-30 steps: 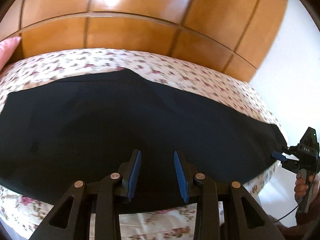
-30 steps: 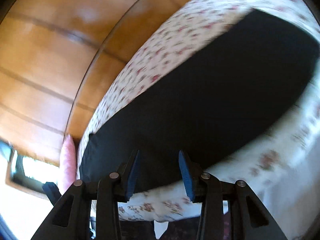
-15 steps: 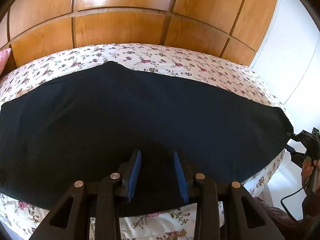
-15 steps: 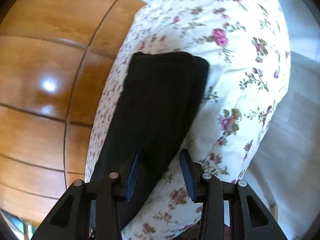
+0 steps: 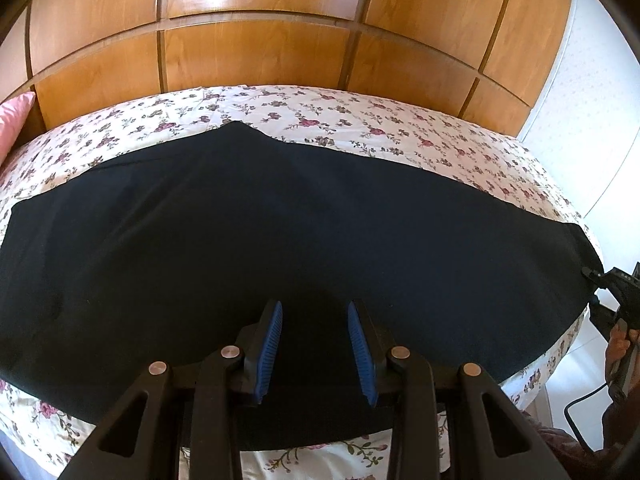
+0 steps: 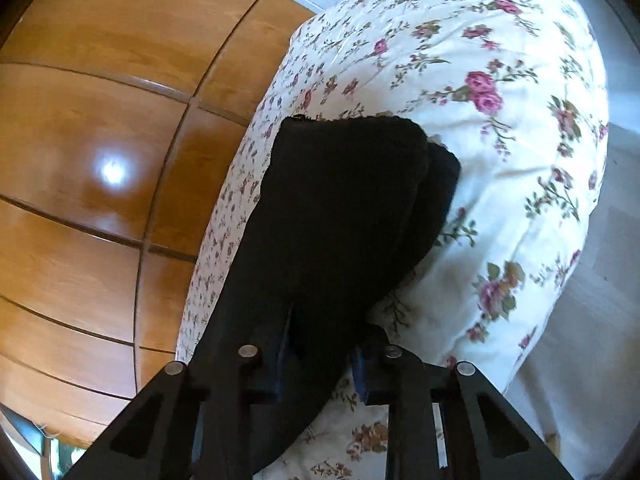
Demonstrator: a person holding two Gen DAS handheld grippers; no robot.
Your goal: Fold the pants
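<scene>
Black pants (image 5: 280,232) lie flat and lengthwise across a floral bed sheet (image 5: 320,112). My left gripper (image 5: 316,344) is open and empty, hovering over the near edge of the pants at mid-length. In the right wrist view the hem end of the pants (image 6: 344,200) lies between the fingers of my right gripper (image 6: 320,356), which stands open around the cloth's near corner. The right gripper also shows at the right edge of the left wrist view (image 5: 616,292), at the pants' hem end.
A wooden panelled wall (image 5: 260,28) runs behind the bed. A pink pillow (image 5: 12,120) sits at the far left. A white wall (image 5: 592,100) and floor lie beyond the bed's right end. The sheet's edge (image 6: 540,240) drops off to the right.
My right gripper has swung from over the pants' middle to their hem end and moved in so the cloth now lies between its fingers. The left gripper rose slightly and stayed open.
</scene>
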